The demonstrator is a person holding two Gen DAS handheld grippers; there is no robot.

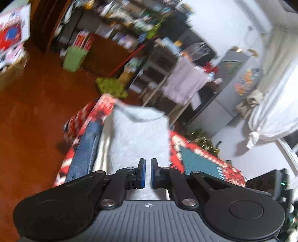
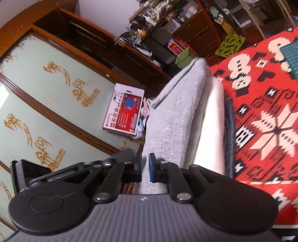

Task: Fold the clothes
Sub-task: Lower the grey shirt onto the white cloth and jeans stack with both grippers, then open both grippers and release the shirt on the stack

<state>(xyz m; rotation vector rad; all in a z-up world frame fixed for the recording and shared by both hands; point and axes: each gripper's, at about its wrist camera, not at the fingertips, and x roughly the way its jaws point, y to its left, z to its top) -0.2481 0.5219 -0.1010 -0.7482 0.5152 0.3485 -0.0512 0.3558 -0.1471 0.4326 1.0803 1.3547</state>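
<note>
A light grey knit garment (image 1: 137, 134) stretches away from both grippers, its ribbed cloth running from between the finger pads out toward its far edge, where a darker trimmed hem or neckline shows. In the right wrist view the same garment (image 2: 173, 119) lies as a long strip over a pale cream layer (image 2: 210, 130), with a dark blue denim piece (image 2: 230, 130) just beside that. In the left wrist view the denim (image 1: 85, 150) lies along the left of the grey cloth.

The left gripper (image 1: 147, 172) has its blue pads drawn close together, a narrow gap between them with grey cloth in it; it appears to be pinching the garment's near edge, though the blur makes the contact hard to confirm. The right gripper (image 2: 145, 167) stands the same way, pads nearly together at the garment's near end.

All the clothes rest on a red patterned cloth (image 2: 260, 111) with white and black motifs. A teal mat (image 1: 201, 162) lies on it farther off. Beyond are a reddish-brown floor (image 1: 37, 111), a green bin (image 1: 73, 58), a cluttered shelf (image 2: 158, 16) and a printed box (image 2: 124, 109).
</note>
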